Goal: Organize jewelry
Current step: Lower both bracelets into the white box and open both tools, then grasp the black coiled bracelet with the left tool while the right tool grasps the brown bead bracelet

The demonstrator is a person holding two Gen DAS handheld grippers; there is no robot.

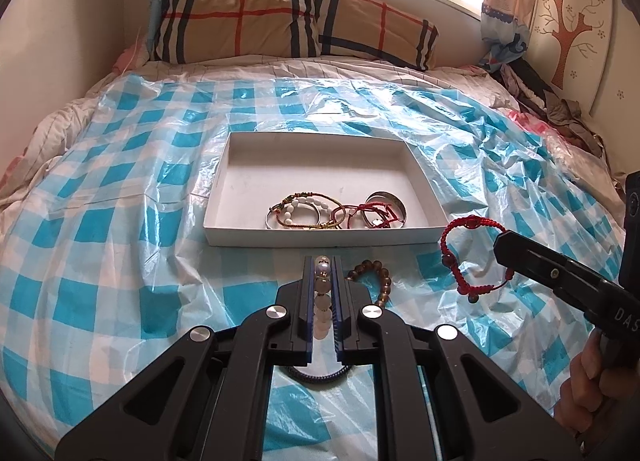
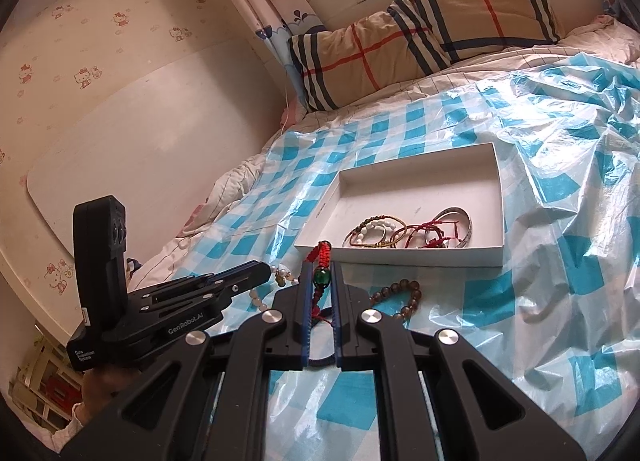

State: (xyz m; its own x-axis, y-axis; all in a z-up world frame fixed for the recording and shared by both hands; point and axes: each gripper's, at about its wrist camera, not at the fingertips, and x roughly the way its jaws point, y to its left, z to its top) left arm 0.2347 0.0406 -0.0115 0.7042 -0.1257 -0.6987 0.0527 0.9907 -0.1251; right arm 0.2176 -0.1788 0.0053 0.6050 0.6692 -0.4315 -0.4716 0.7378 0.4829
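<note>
A shallow white box (image 1: 320,238) lies on the checked plastic sheet and holds several bracelets and bangles (image 1: 336,211) at its near end. My left gripper (image 1: 323,261) is shut on a pale bead bracelet (image 1: 323,293), just short of the box's front wall. My right gripper (image 1: 499,248) comes in from the right, shut on a red braided bracelet (image 1: 472,257) that hangs as a loop. In the right wrist view that gripper (image 2: 322,267) pinches the red bracelet (image 2: 322,277) at a green bead. A brown bead bracelet (image 1: 372,281) lies loose on the sheet before the box.
The blue-and-white plastic sheet (image 1: 120,221) covers a bed and is crumpled into folds at the right. A plaid pillow (image 1: 280,21) lies at the head under the window. A white board (image 2: 140,133) leans against the wall beside the bed. Clothes (image 1: 560,109) are heaped at the far right.
</note>
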